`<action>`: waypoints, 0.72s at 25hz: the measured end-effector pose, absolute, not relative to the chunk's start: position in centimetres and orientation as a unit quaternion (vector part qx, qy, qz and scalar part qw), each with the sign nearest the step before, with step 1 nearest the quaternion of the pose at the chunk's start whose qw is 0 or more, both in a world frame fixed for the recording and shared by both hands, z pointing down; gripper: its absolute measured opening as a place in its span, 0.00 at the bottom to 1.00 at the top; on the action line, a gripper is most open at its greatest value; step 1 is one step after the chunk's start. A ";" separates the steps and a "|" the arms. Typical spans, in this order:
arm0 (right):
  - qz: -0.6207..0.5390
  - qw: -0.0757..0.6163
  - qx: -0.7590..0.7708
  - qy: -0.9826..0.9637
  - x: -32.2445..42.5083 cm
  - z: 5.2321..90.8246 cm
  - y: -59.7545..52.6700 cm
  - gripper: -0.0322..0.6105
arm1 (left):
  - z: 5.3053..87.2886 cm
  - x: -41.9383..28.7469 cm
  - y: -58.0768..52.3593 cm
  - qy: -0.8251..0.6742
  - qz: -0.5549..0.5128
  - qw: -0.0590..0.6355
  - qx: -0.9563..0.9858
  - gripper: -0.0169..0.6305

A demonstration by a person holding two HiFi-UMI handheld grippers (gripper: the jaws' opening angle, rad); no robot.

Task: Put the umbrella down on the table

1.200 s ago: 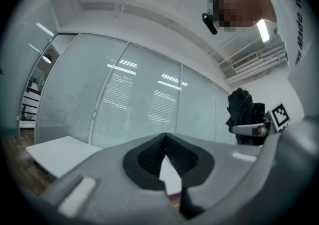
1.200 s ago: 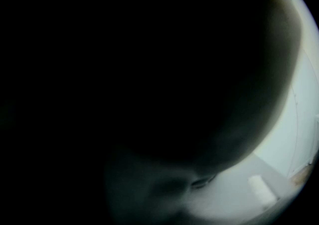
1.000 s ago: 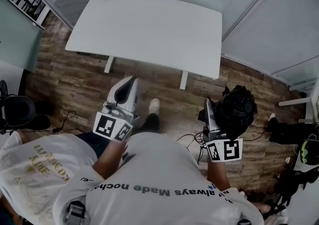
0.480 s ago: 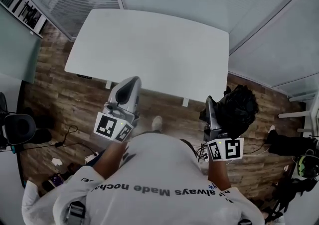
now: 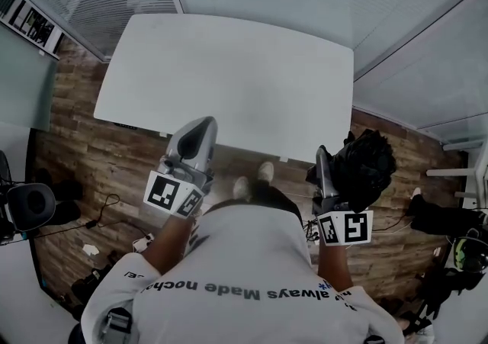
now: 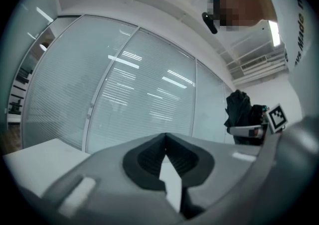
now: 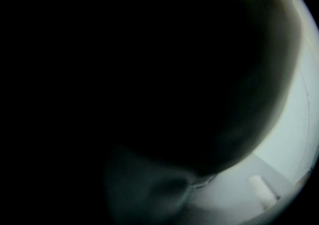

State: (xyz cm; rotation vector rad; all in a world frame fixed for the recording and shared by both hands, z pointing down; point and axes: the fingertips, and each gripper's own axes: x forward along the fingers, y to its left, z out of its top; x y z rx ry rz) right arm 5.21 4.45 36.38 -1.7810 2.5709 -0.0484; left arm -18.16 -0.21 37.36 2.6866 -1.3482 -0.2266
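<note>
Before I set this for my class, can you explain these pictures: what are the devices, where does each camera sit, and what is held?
A person holds a two-fingered gripper in each hand. The top-down picture comes from a camera on their head; the other two ride on the grippers. The white table is bare. The left gripper is empty, its fingers closed together. The right gripper clasps a black umbrella, which darkens that gripper's own view.
</note>
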 end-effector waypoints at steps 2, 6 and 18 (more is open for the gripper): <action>-0.019 0.005 -0.572 0.820 5.7 36.7 3.7 0.41 | 37.5 -17.8 -0.9 -0.447 -0.073 0.065 0.889 0.03; -0.020 0.006 -0.571 0.820 7.4 36.9 1.9 0.41 | 37.3 -15.9 -2.8 -0.445 -0.070 0.060 0.891 0.03; -0.013 0.013 -0.565 0.825 16.3 36.2 -5.1 0.41 | 36.0 -6.4 -10.9 -0.441 -0.069 0.045 0.894 0.03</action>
